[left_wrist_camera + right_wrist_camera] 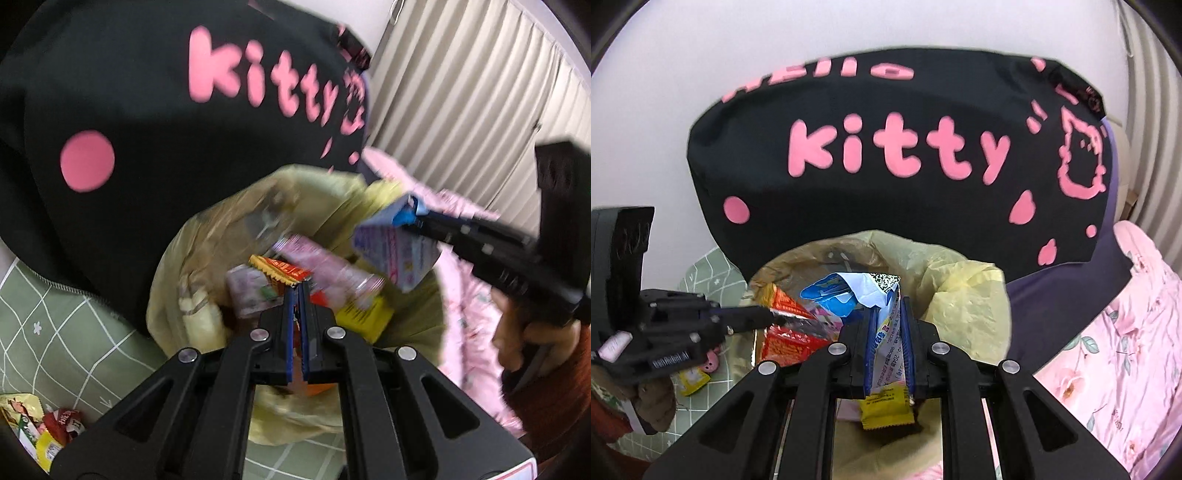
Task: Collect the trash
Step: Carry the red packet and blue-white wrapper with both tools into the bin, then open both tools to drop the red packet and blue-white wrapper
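A bin lined with a yellow plastic bag point(332, 192) point(960, 295) holds several wrappers, among them a pink packet point(325, 266) and a yellow one point(365, 314) point(886, 410). My left gripper point(298, 286) point(775, 317) hangs over the bin's mouth, shut on a red and orange wrapper point(280, 271) point(786, 306). My right gripper point(888, 295) point(413, 210) comes in from the other side, shut on a crumpled white and blue packet point(864, 291) point(391, 254) above the bin's rim.
A black cushion with pink "kitty" lettering point(147, 110) point(886, 166) stands right behind the bin. Pink floral fabric point(1126, 350) lies to the right. A green grid-patterned sheet point(55, 314) carries more loose wrappers point(37, 432). A pleated curtain point(461, 92) hangs at the back.
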A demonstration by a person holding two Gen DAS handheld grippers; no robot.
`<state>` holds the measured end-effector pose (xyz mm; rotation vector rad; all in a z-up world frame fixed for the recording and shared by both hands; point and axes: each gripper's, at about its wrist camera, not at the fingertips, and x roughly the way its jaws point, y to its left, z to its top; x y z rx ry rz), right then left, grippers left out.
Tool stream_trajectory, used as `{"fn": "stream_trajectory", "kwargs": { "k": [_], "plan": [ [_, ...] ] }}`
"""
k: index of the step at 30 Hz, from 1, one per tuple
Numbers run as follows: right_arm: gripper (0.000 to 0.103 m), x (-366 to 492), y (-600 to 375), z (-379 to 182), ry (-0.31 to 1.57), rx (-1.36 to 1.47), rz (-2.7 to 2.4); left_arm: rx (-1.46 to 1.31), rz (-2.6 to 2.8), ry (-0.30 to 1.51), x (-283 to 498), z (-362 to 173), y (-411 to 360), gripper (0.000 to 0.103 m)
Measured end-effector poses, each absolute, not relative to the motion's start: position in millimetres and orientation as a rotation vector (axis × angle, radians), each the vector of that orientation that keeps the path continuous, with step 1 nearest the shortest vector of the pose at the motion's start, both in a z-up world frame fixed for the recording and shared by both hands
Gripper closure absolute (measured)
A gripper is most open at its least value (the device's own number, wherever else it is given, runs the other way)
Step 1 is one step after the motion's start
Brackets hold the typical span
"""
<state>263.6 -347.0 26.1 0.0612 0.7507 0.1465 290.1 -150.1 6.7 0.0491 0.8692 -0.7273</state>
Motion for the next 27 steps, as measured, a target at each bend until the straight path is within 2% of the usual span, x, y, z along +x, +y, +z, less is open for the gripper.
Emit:
{"fn": "stream_trajectory", "kwargs": {
  "k": [9, 17, 19, 21, 25, 27],
  "plan": [
    [0.090, 292.2, -338.6, -14.7, 0.860, 0.036, 0.182, 0.060, -0.667, 0.898, 308.0, -12.4, -153.6, 0.100],
    [0.089, 285.8, -340.3, -12.6, 0.843, 0.033, 0.170, -0.004, -0.699, 0.896, 304.4, -6.6, -146.3, 0.099],
    [0.085, 281.7, -339.4, -11.1, 0.841, 0.018, 0.155, -0.019, -0.721, 0.880, 301.1, -1.4, -144.1, 0.091],
    [0.070, 277.5, -339.3, -10.0, 0.836, 0.016, 0.140, -0.016, -0.725, 0.862, 296.2, 4.7, -140.8, 0.081],
    [0.067, 270.4, -339.1, -5.9, 0.825, 0.017, 0.113, -0.023, -0.722, 0.824, 283.6, 16.2, -126.1, 0.065],
    [0.064, 265.6, -338.5, -2.1, 0.814, 0.023, 0.105, -0.028, -0.710, 0.804, 278.6, 21.3, -119.2, 0.063]
  ]
}}
